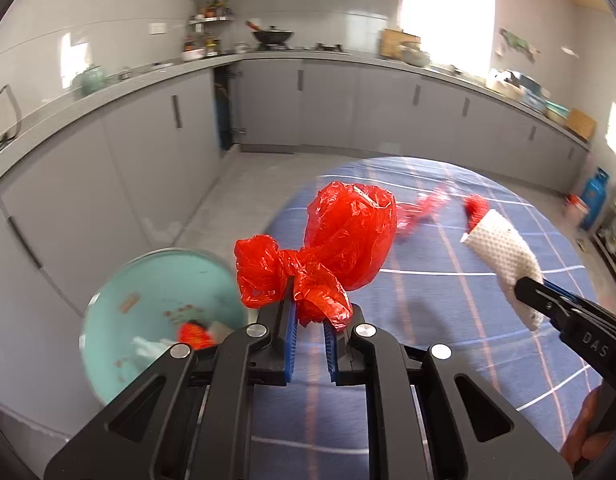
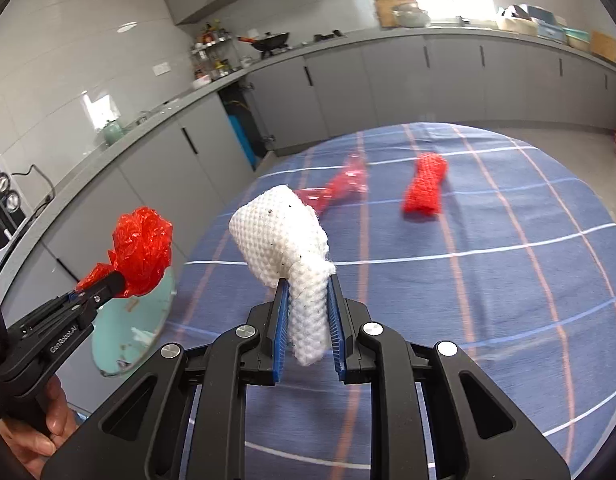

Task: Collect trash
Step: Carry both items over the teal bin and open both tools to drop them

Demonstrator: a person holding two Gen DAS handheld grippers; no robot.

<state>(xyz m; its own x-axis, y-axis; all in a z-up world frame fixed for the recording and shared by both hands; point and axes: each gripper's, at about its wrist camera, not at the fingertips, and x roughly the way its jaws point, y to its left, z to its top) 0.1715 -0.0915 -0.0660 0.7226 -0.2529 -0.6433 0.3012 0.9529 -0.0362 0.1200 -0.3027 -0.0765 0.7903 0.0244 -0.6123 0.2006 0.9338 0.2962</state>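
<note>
Now left fingers (image 1: 310,320) pinch a crumpled red bag (image 1: 328,248); right fingers (image 2: 308,320) pinch white foam netting (image 2: 285,240).

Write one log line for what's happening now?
left tongs: red bag | right tongs: white foam net | bin: beside table

A round desk under a blue checked cloth (image 2: 488,280) stands in a kitchen. Grey cabinets (image 1: 348,104) line the walls; a black wok (image 1: 272,36) sits on the grey countertop (image 2: 388,36).
</note>
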